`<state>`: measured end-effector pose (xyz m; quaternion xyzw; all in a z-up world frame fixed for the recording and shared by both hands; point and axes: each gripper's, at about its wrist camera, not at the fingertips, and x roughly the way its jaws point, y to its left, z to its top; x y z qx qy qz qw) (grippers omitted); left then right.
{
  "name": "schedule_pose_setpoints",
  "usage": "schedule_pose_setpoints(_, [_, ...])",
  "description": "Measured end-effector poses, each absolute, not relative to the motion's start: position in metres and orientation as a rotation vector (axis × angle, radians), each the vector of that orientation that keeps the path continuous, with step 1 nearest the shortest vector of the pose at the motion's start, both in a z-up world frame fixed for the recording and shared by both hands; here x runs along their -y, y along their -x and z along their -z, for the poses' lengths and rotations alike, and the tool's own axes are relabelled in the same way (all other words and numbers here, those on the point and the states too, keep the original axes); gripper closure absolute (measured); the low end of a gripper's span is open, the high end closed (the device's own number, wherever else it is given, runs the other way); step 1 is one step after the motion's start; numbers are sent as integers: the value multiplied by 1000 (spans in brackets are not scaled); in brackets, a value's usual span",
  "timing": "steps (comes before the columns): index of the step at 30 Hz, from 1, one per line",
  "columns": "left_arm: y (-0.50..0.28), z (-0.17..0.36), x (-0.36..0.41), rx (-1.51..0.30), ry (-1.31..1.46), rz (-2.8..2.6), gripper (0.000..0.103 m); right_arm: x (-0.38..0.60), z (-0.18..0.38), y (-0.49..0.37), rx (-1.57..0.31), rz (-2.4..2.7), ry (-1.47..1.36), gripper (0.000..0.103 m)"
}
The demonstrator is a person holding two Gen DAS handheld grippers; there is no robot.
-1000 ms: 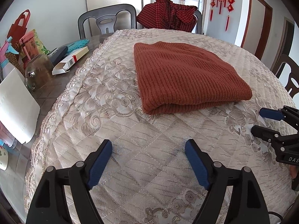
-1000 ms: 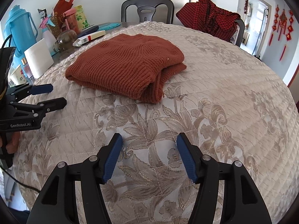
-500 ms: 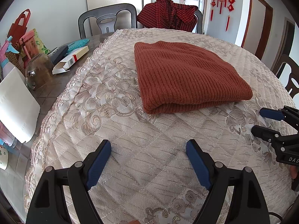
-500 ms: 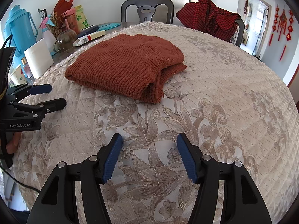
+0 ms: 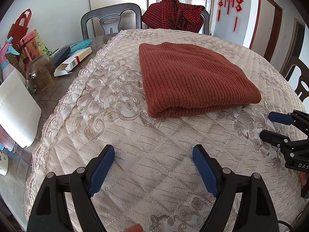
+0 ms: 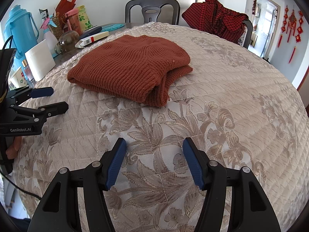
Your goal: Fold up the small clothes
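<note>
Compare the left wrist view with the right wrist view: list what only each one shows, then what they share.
Only the left wrist view: a dark brown door on the right wall and a third chair at the table's right edge.

Only the right wrist view: a blue thermos jug and the sweater's loose layered edges.

Both: the folded rust sweater on the quilted tablecloth, the red checked garment over a chair, the left gripper and right gripper, both open and empty.
</note>
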<state>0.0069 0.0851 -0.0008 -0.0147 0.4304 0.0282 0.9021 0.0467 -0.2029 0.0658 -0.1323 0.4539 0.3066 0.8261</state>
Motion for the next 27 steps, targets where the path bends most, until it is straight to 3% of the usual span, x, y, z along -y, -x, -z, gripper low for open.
schedule_pose_setpoints(27, [-8,2,-87,-902,29,-53,16,203,-66,-47,-964,-651,281,41])
